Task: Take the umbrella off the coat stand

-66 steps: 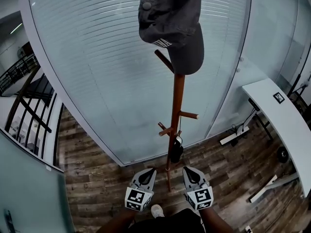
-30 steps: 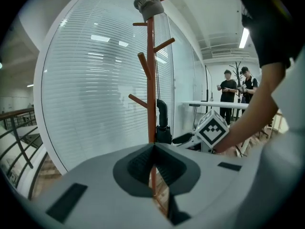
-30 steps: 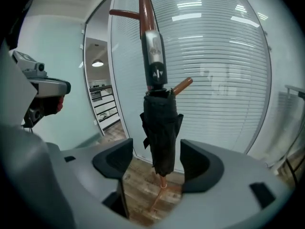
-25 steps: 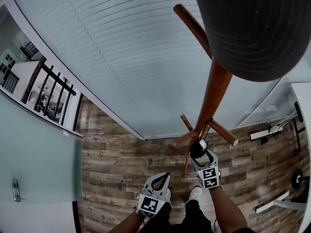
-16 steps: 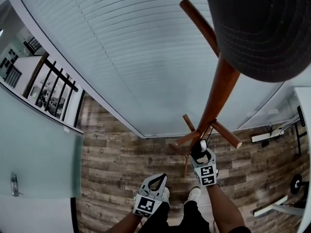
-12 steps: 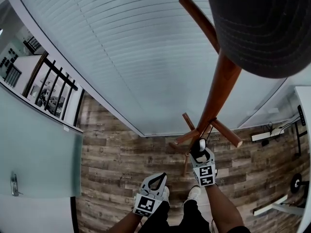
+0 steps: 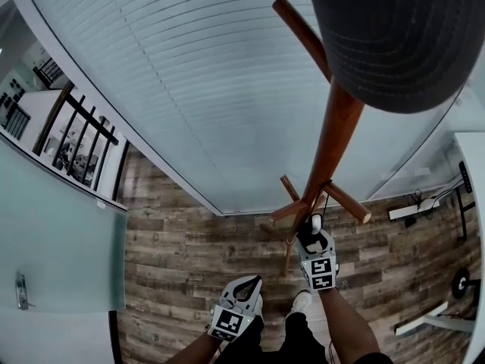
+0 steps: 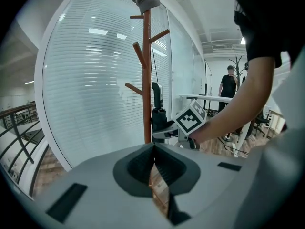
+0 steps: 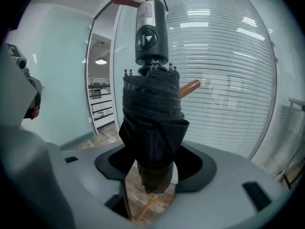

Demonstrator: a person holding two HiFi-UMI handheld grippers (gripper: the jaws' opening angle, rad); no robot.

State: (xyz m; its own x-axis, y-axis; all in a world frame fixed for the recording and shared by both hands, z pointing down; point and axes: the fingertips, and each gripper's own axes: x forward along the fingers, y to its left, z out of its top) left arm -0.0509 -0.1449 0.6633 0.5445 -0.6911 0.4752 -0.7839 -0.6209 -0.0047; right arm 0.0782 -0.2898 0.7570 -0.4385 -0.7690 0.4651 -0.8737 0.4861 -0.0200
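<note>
A folded black umbrella (image 9: 152,123) hangs by a thin strap from a low peg of the brown wooden coat stand (image 7: 333,139), its grey handle (image 9: 151,32) uppermost. My right gripper (image 7: 311,231) reaches round the umbrella's body; its jaws are closing, with the fabric filling the gap between the pads. From the left gripper view the umbrella (image 8: 157,111) shows beside the pole (image 8: 147,80), with the right gripper (image 8: 164,132) at it. My left gripper (image 7: 252,280) hangs lower and nearer, shut and holding nothing.
A dark cap (image 7: 394,36) hangs on the top of the stand. A glass wall with blinds (image 7: 189,89) stands close behind the pole. A white desk (image 7: 474,146) and a power strip (image 7: 413,209) lie to the right. A person (image 8: 228,87) stands far off.
My right gripper has come up from low in front of the stand to the umbrella and stays round it. My left gripper has sunk a little.
</note>
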